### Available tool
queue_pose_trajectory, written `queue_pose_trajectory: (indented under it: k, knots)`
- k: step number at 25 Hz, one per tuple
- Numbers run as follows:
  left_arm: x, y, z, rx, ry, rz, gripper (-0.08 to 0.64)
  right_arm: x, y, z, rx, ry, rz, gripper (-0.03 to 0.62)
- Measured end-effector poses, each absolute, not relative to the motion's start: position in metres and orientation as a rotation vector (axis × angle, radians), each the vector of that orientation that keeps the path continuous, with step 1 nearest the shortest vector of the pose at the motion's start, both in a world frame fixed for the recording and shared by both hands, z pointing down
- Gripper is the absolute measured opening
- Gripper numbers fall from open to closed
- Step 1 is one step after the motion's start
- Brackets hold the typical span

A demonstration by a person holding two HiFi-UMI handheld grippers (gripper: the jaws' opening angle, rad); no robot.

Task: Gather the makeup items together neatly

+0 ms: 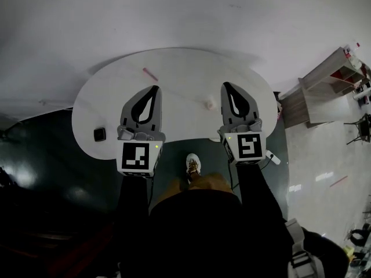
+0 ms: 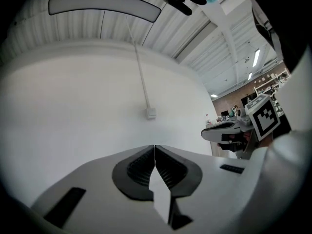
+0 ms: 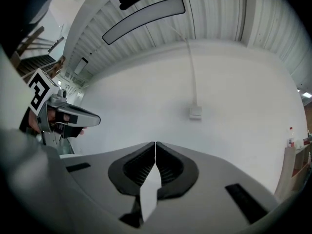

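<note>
In the head view a white rounded table [image 1: 174, 74] lies below me. On it lie a thin pink stick [image 1: 149, 73] toward the back left, a small pale pink item [image 1: 210, 104] near the right gripper, and a small black square compact [image 1: 99, 134] at the left edge. My left gripper [image 1: 155, 88] hovers over the table's left-middle, jaws shut and empty. My right gripper [image 1: 225, 85] hovers over the right-middle, also shut and empty. Both gripper views show closed jaws, the left gripper [image 2: 154, 146] and the right gripper [image 3: 155, 143], facing a bare white wall.
A white wall runs behind the table, with a cable and small box [image 3: 195, 112] on it. Wooden shelving [image 1: 324, 88] stands to the right. Dark floor [image 1: 40, 155] lies left of the table. The person's shoe [image 1: 193, 164] shows under the front edge.
</note>
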State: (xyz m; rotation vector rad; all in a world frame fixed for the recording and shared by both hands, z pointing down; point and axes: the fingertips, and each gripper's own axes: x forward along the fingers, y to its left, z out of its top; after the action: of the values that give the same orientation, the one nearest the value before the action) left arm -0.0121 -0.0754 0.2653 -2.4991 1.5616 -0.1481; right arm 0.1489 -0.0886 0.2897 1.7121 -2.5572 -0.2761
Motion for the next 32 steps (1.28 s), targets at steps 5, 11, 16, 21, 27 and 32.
queue_pose_trajectory:
  k: [5,11,16,21,27,32]
  knots:
    - [-0.004,-0.127,0.265,-2.476,1.570,-0.171,0.017,0.160,-0.147,0.285,1.735,-2.555,-0.252,0.028]
    - [0.010,-0.164,0.264,-2.499,1.578,-0.133,0.017,0.171,-0.185,0.290,1.717,-2.572,-0.265,0.028]
    - [0.014,-0.181,0.268,-2.494,1.575,-0.159,0.018,0.170,-0.200,0.290,1.702,-2.588,-0.252,0.028]
    - [0.015,-0.190,0.265,-2.480,1.561,-0.159,0.017,0.167,-0.208,0.283,1.720,-2.614,-0.259,0.028]
    - [0.016,-0.194,0.267,-2.493,1.564,-0.146,0.017,0.163,-0.213,0.288,1.692,-2.609,-0.266,0.028]
    - [0.014,-0.196,0.270,-2.503,1.563,-0.144,0.017,0.160,-0.216,0.292,1.683,-2.612,-0.253,0.028]
